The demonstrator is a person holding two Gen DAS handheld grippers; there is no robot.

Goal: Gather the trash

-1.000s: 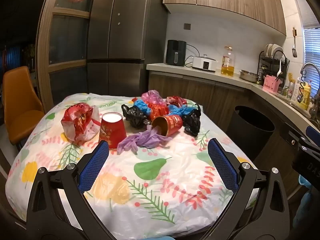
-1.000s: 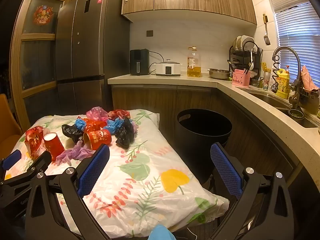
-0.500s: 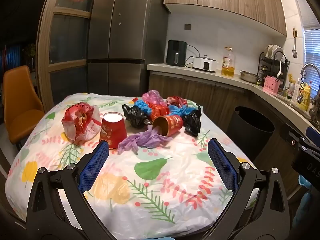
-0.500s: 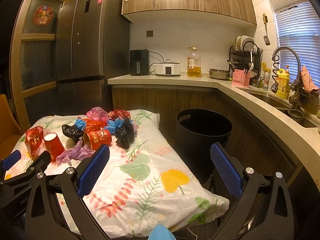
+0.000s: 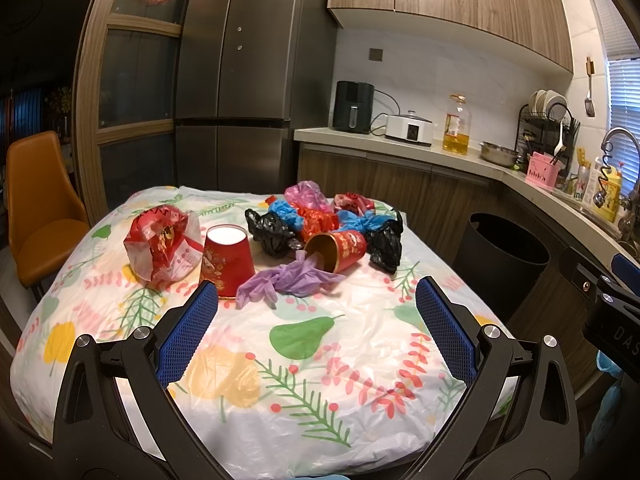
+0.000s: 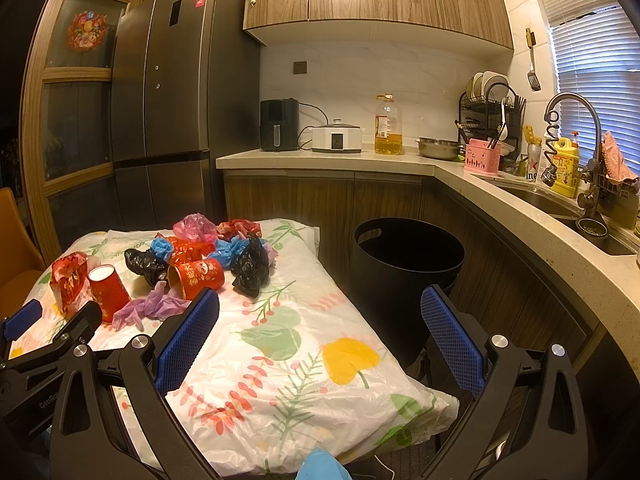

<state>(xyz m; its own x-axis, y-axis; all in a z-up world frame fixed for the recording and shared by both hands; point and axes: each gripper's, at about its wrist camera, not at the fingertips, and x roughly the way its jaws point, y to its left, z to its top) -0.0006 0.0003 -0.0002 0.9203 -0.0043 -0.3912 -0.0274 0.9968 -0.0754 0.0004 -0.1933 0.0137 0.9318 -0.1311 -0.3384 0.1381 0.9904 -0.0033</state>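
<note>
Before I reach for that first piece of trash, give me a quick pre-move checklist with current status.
1. Left gripper open, nothing in it: ok.
2. Right gripper open, nothing in it: ok.
3. Purple glove nearest, nothing lying on it: ok.
4. Bin uncovered beside the table: ok.
5. Upside-down cup beside the glove, could be knocked: not ok.
6. Room inside the bin: cannot tell.

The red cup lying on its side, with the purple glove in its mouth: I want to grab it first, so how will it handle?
The tipped red cup looks like thin paper, so probably light and easily crushed by firm fingers. Lying on its round wall, it may roll if nudged. The limp purple glove spilling from its mouth will likely drag along or slip out.
</note>
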